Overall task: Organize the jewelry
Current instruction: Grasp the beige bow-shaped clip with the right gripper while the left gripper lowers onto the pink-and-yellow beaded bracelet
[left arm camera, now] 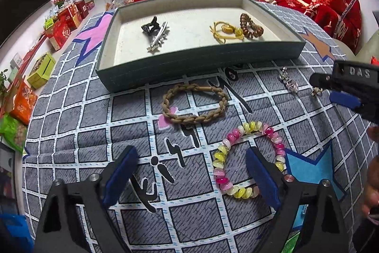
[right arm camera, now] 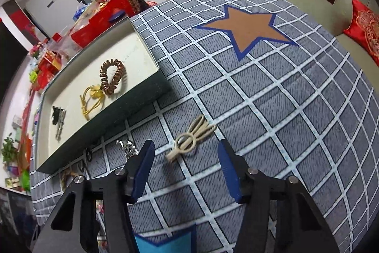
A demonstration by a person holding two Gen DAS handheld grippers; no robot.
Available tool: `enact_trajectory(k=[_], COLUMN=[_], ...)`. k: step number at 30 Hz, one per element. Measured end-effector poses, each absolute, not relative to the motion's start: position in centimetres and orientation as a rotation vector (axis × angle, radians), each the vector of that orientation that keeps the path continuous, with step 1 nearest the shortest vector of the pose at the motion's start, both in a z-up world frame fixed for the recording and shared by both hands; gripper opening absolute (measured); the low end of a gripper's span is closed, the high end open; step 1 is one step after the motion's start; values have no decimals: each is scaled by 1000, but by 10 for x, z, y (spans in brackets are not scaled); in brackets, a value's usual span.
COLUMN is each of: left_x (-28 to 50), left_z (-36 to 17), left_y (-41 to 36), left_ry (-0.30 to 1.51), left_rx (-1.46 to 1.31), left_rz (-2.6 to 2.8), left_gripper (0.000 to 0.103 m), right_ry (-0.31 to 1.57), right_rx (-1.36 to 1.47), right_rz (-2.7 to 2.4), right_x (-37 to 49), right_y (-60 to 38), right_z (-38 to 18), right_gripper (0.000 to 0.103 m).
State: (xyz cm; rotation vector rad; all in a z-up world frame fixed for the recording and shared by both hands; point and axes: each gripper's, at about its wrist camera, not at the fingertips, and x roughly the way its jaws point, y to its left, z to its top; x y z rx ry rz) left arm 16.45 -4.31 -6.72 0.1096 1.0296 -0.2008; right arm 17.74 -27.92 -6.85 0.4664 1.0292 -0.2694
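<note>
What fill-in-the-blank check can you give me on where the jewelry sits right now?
1. The brown coil hair tie lies inside the ____.
2. The braided bracelet lies on the ____, outside the tray.
3. The right gripper hovers over a beige ____.
4. The star beside the bead bracelet is ____.

Missing: tray; cloth; hair clip; blue

Even indoor light, sharp focus, strong fisheye bending, dark vignette at corners.
</note>
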Motion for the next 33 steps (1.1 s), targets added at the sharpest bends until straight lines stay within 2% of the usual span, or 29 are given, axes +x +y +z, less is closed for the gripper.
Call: enact_trajectory(k=[5, 7, 9, 11, 12, 13, 14, 17, 19, 22, 33], left_x=[163, 161, 158, 156, 155, 155, 153, 150, 148, 147, 152], left_z=[-68, -66, -65, -64, -63, -62, -62, -59, -58, -58, -52], left_y=[-49, -52, -55, -56, -57, -57, -58, -62, -64, -62, -34], left_ry=[1021, 1012, 1001, 1000, 1001, 1000, 998, 987, 980, 982, 1021], left_rx=[118, 128, 143, 134, 129, 129, 131, 148, 159, 145, 11], left_rz=[-208, -213, -217, -228, -234, -239, -246, -273, -296, -331, -390], left_gripper=[103, 98, 94, 89, 85, 80, 76, 53, 31, 28, 28], right_ry=[1051, 1061, 1059, 1059, 1062, 1061, 1060, 1055, 1049, 1027, 962], right_rx=[334, 256, 206, 193, 191, 193, 198, 233, 259, 306, 374], right_rz=[-302, -318, -317, -305, -299, -294, -291, -276, -256, -218, -142], right_x=[185, 185, 184, 183, 183, 182, 181, 177, 172, 163, 134], right_y=[-263, -255, -249, -247, -247, -247, -247, -253, -256, -262, -274], right_z=[-69, -69, -69, -67, -67, -66, -66, -66, -66, -65, -49], right_gripper=[58, 55, 45, 29, 28, 21, 9, 9, 9, 9, 9])
